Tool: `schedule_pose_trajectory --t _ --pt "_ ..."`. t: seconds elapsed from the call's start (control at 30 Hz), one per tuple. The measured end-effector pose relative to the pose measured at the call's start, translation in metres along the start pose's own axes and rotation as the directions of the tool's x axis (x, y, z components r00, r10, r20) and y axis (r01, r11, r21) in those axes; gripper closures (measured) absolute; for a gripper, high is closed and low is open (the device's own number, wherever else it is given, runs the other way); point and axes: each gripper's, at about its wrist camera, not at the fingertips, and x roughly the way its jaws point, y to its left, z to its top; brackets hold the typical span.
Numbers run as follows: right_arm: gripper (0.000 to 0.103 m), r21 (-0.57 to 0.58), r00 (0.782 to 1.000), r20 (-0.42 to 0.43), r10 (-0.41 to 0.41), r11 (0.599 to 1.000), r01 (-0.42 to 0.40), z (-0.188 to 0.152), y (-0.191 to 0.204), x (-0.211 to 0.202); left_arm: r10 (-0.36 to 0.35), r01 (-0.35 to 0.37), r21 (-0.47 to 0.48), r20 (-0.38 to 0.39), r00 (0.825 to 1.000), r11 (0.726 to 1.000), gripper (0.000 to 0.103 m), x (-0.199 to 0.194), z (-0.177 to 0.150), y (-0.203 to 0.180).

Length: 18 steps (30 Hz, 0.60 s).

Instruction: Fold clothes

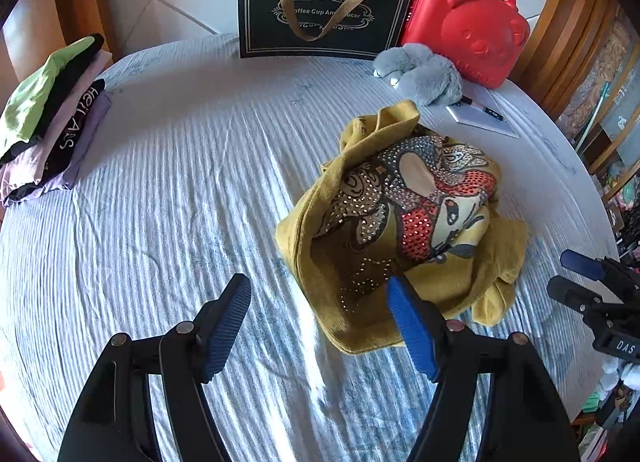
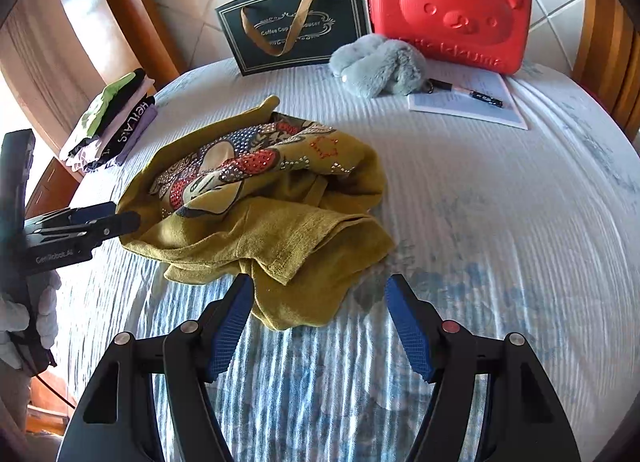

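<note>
**2 open claws at a crumpled yellow top**

2 claws hover low over the striped cloth (image 1: 160,189) that covers the desk. The left claw (image 1: 318,322) has its blue pads spread wide apart with nothing between them; its right pad overlaps the near edge of the mustard top (image 1: 400,221) in the left wrist view, though contact cannot be told. The right claw (image 2: 320,322) is likewise spread apart and holds nothing, its tips just short of the nearest fold of the top.

That top lies bunched in a heap near the middle of the desk, its beaded cartoon print facing up and a loose hem trailing toward the near side.

Around it: a stack of folded clothes (image 1: 52,117) sits at the far left edge, well apart from the heap. Along the far side stand a black gift bag (image 1: 320,9) and a red bear-faced case (image 1: 464,17), touching each other. A grey furry toy (image 1: 424,75) lies just in front of the case, and beside it a pen (image 2: 476,93) rests on a white paper (image 2: 472,105).
</note>
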Motion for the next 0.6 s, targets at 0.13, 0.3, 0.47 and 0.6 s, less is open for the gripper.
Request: schedule_pose_trajectory --t 0.13,0.3,0.47,0.6 --pt "0.035 -0.029 0.999 -0.038 0.000 1.000 -0.001 0.004 0.009 0.025 -0.005 0.005 0.009 -0.001 1.000 1.000 0.031 0.020 0.015 0.002" --pt "0.039 0.019 0.997 -0.043 0.061 0.998 -0.060 0.017 0.010 0.055 -0.076 0.077 0.022 -0.037 0.996 0.997 0.077 0.037 0.024 -0.004" --pt "0.086 0.046 0.994 -0.058 0.095 0.995 -0.092 0.035 0.013 0.067 -0.085 0.086 0.038 -0.006 0.996 0.996 0.093 0.015 0.036 -0.006" --pt "0.091 -0.019 0.992 0.117 0.045 0.999 -0.044 0.067 0.021 0.009 -0.089 0.081 0.056 0.159 0.983 0.995 0.094 -0.051 0.065 -0.005"
